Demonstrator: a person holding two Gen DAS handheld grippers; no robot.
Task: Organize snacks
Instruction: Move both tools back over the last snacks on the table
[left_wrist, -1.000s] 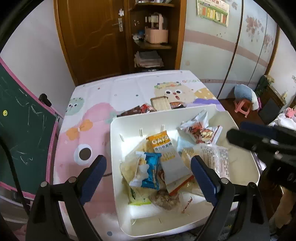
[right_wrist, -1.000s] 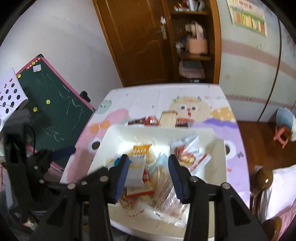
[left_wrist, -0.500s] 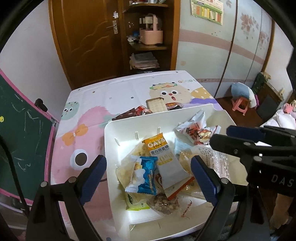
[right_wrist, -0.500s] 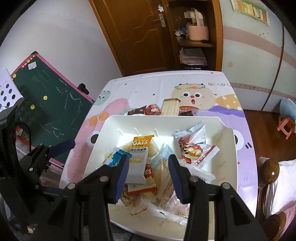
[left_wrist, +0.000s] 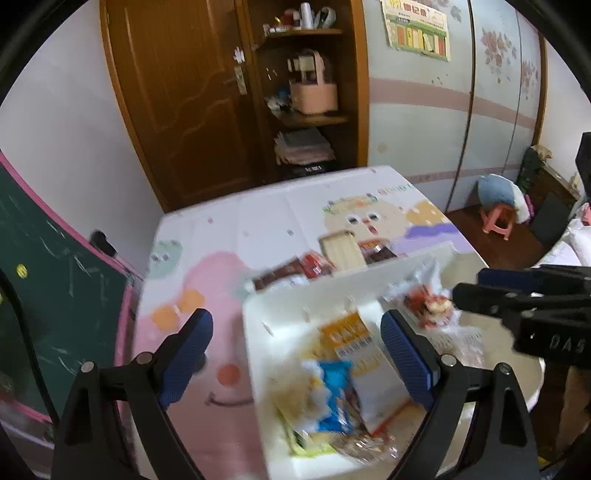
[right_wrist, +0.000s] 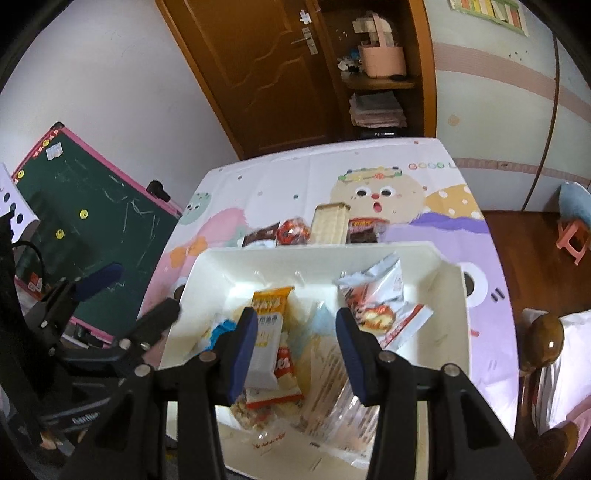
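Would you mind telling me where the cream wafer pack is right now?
In the right wrist view, the cream wafer pack lies on the table just beyond the white bin's far rim, between a red snack and a dark packet.

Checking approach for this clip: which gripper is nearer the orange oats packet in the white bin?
Right. The right gripper hangs above the bin with the orange oats packet beside its left finger; the left gripper straddles the white bin's left wall, farther off.

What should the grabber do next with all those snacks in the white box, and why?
Probably lower the right gripper onto the orange oat packet. Its fingers are open and empty, the packet lies on top of the pile in the white bin, right below.
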